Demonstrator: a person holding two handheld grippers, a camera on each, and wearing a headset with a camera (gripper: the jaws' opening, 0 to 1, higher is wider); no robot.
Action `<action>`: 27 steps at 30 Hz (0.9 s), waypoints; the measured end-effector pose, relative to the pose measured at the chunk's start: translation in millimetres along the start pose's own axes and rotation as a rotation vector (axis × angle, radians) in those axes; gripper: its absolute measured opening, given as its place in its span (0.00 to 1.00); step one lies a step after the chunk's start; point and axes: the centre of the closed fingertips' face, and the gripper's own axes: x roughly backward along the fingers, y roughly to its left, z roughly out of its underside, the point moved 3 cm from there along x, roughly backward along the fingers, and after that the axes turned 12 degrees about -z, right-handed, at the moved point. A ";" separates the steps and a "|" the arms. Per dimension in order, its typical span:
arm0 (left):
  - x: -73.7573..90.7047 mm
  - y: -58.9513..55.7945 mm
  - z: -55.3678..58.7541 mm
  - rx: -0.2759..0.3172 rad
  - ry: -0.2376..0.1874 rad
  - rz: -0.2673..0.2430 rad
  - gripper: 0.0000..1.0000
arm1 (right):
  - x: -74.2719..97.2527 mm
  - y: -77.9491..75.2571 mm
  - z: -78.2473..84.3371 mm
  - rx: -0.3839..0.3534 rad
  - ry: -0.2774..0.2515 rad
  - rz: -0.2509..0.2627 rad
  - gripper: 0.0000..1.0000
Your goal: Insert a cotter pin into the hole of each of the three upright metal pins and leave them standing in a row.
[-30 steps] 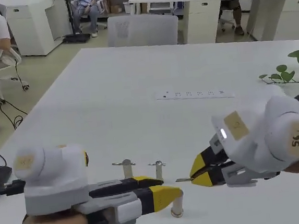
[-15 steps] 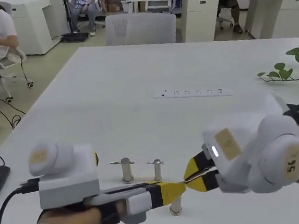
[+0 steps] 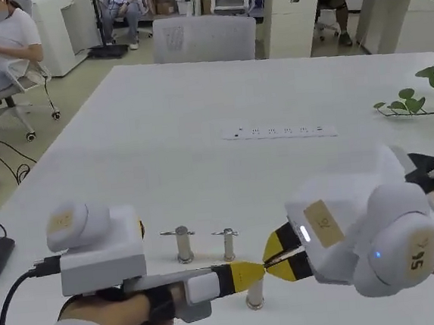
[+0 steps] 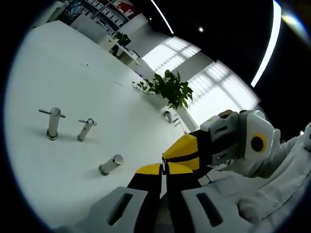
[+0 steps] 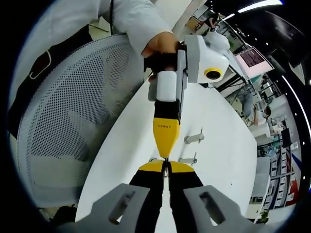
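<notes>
Three metal pins stand on the white table [image 3: 197, 111]. In the head view the left pin [image 3: 183, 246] and the middle pin [image 3: 229, 246] stand side by side. Each has a thin wire through its top: the first wire [image 3: 176, 234] and the second wire [image 3: 225, 235]. The bare pin [image 3: 254, 302] stands closer to the person, a bit to the right of the other two. Its top is plain.

The left gripper [image 3: 249, 274] comes in from the left, and a hand holds it. The right gripper [image 3: 277, 257] comes in from the right. Their yellow tips touch each other, just above the bare pin.

In the left gripper view, the left gripper [image 4: 164, 169] has its jaws pressed together. The right gripper [image 4: 166, 157] meets it tip to tip. The bare pin [image 4: 111, 165] is near, and the other two are farther off.

In the right gripper view, the right gripper [image 5: 166, 164] has its jaws squeezed together too. The left gripper [image 5: 166, 153] points at it from above.

If something thin sits between the tips, it is too small to tell.
</notes>
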 end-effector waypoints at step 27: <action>8.2 -2.9 4.5 -0.448 -0.001 0.002 0.00 | 4.6 4.9 16.9 -0.425 -0.314 -0.148 0.12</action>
